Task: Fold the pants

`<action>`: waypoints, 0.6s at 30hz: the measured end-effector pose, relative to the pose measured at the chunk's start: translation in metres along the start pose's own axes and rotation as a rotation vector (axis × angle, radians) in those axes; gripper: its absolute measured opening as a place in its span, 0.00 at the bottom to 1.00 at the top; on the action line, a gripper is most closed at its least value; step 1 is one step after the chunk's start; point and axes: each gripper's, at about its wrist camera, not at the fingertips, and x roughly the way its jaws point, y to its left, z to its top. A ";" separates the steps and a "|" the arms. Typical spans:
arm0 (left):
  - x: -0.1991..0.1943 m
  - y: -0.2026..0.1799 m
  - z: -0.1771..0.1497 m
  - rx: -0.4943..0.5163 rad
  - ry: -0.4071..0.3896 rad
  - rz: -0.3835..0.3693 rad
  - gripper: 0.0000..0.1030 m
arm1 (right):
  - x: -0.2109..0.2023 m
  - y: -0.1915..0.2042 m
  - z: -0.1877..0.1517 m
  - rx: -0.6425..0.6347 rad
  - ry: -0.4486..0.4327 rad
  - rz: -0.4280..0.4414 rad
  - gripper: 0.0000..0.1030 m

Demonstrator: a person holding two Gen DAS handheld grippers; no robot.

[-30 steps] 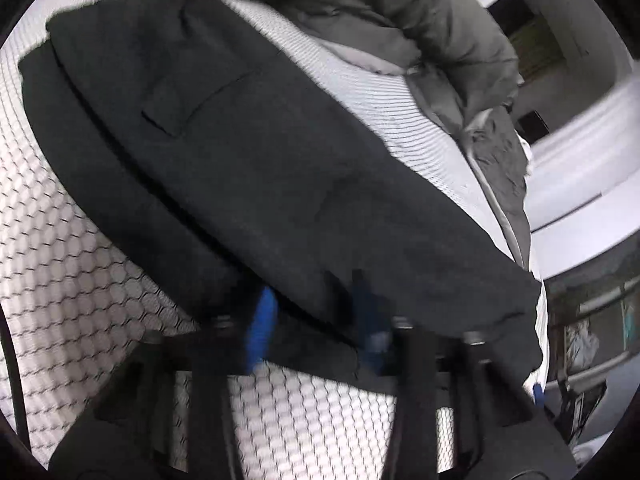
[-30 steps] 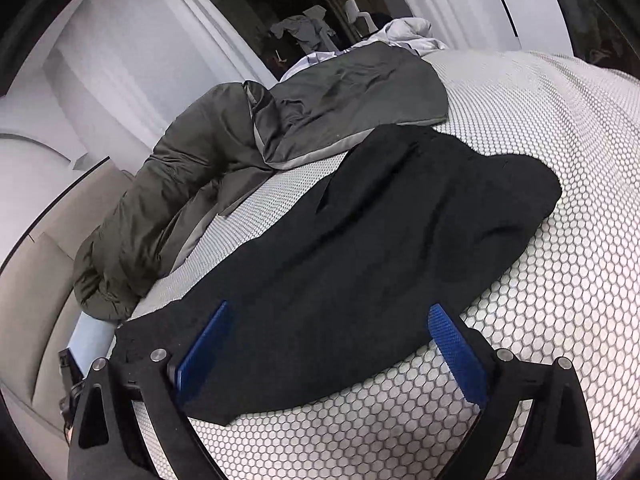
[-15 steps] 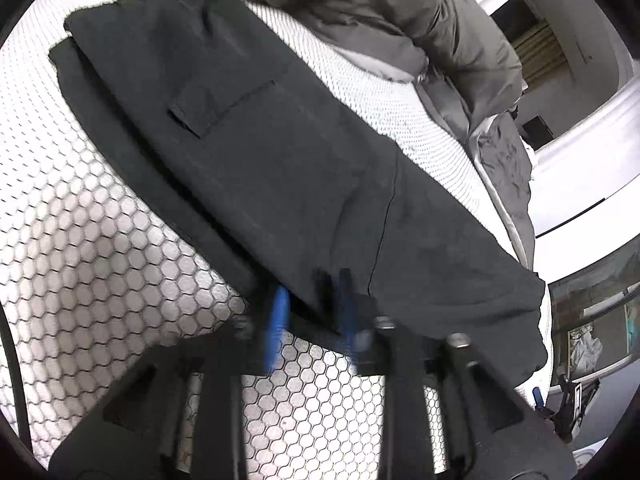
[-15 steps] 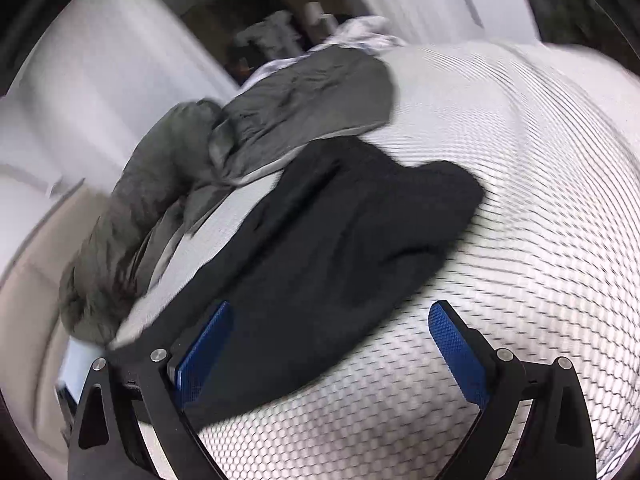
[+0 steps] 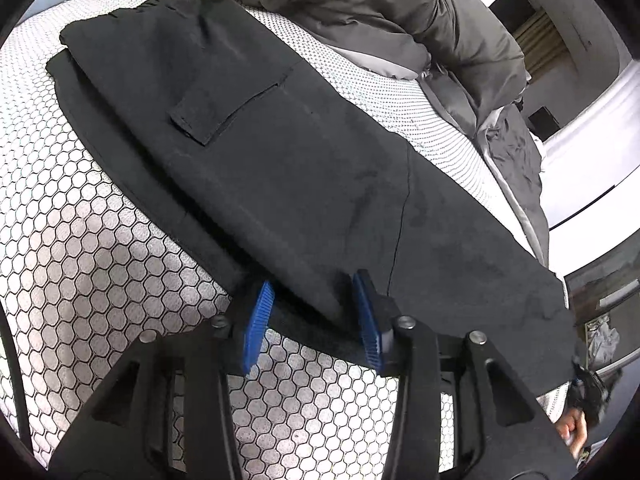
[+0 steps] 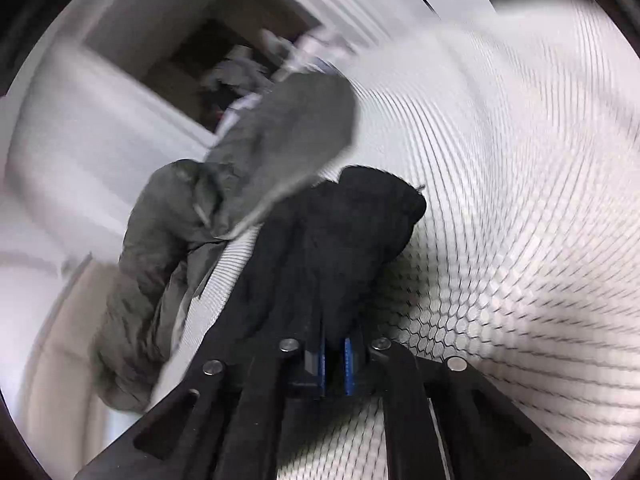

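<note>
Black pants (image 5: 280, 152) lie lengthwise on a bed with a white honeycomb-patterned cover (image 5: 80, 248), a flap pocket facing up. My left gripper (image 5: 312, 320) sits at the near edge of the pants, its blue pads partly open around the cloth's edge. In the blurred right wrist view, my right gripper (image 6: 335, 364) is shut on the end of the black pants (image 6: 340, 240), pads nearly together with cloth between them.
A grey-green padded jacket (image 5: 380, 4) and a grey garment (image 5: 512, 160) lie along the far side of the bed; the jacket also shows in the right wrist view (image 6: 248, 184). A white wall and a dark doorway (image 6: 208, 52) stand beyond.
My right gripper has gone from wide open to shut on the pants' end while moving fast. My left gripper's pads have opened somewhat and drawn back toward the pants' near edge.
</note>
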 end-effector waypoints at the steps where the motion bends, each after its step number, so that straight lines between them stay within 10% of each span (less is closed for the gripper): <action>1: 0.002 -0.003 0.001 0.011 -0.002 0.008 0.36 | -0.010 0.001 -0.002 -0.030 -0.013 -0.015 0.05; 4: -0.002 -0.004 0.000 0.023 0.000 0.004 0.36 | 0.011 -0.032 -0.014 -0.002 0.107 -0.152 0.07; 8: -0.029 0.022 0.001 -0.083 -0.021 -0.056 0.38 | 0.010 -0.055 -0.017 0.112 0.171 -0.112 0.19; 11: -0.049 0.046 0.008 -0.142 -0.096 -0.010 0.48 | -0.015 -0.045 -0.009 0.082 0.076 -0.139 0.59; 18: -0.061 0.068 0.021 -0.214 -0.146 -0.023 0.46 | -0.011 -0.032 -0.011 0.090 0.120 -0.102 0.62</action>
